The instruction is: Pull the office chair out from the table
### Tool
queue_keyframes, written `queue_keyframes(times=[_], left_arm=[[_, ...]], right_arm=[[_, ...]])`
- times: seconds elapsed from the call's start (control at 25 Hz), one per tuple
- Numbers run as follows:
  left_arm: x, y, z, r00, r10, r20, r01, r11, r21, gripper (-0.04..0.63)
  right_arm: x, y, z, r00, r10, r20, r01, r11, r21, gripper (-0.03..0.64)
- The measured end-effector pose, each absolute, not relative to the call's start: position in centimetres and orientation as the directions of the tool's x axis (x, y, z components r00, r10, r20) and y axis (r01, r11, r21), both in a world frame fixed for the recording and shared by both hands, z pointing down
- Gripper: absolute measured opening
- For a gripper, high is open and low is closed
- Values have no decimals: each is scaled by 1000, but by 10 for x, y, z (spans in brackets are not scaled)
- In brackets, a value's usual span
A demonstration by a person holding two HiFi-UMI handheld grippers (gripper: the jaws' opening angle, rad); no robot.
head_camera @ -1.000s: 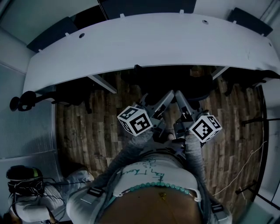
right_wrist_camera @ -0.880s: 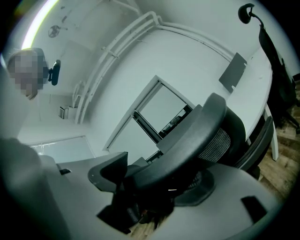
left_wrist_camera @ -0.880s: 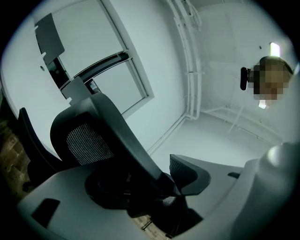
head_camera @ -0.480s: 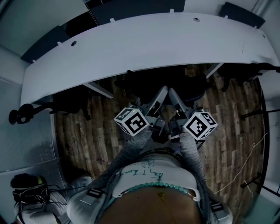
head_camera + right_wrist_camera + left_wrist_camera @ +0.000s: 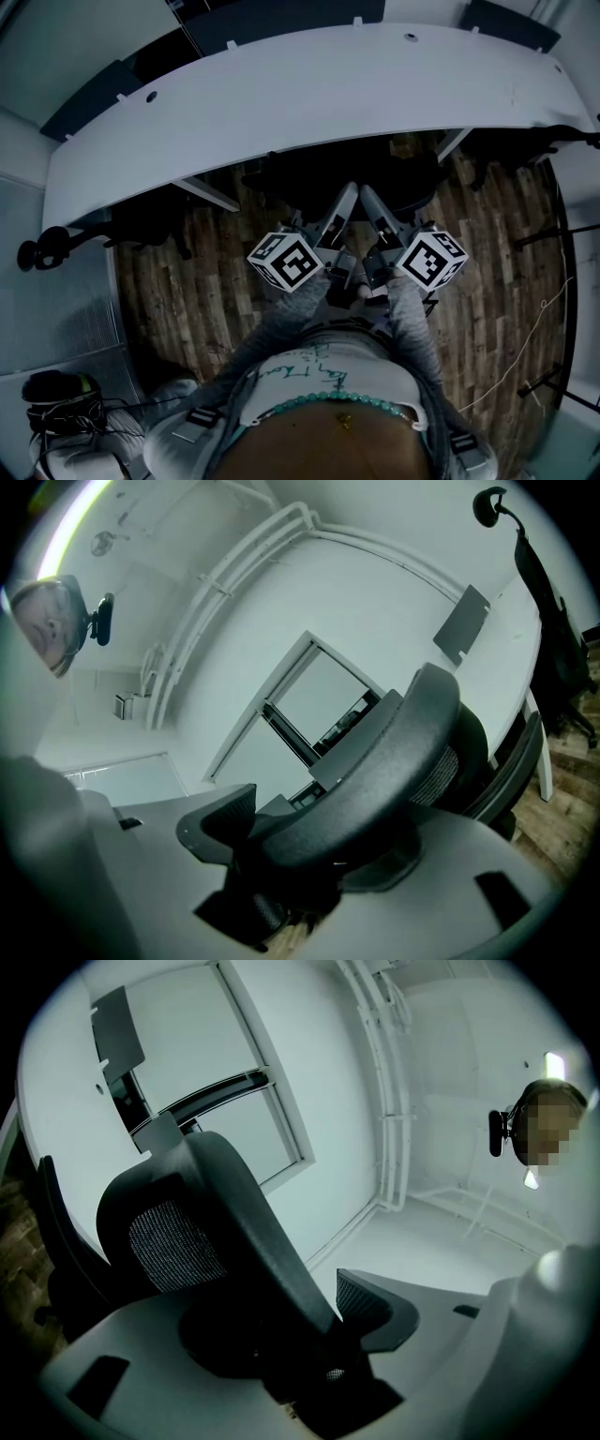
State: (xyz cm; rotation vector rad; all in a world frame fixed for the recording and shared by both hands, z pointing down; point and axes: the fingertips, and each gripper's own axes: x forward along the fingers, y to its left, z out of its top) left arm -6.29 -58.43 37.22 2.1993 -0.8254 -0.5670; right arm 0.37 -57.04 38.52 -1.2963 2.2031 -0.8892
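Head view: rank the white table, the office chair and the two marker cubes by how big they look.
1. White table
2. Office chair, partly under the table
3. Left marker cube and right marker cube: alike, not ranked

Tight ahead, open at the sides
The office chair (image 5: 394, 173) and the white worktop (image 5: 281, 103) block me in front; bare wooden floor (image 5: 187, 291) left and right leaves room.
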Motion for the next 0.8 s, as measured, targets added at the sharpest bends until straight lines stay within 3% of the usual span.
queue_keyframes(times=[0.8], left_arm=[[-37,-561,380,627,-762,-162,-419,-504,755,164]], right_arm=[[32,-553,391,-535,-839,-97,-530,423,-735,227]])
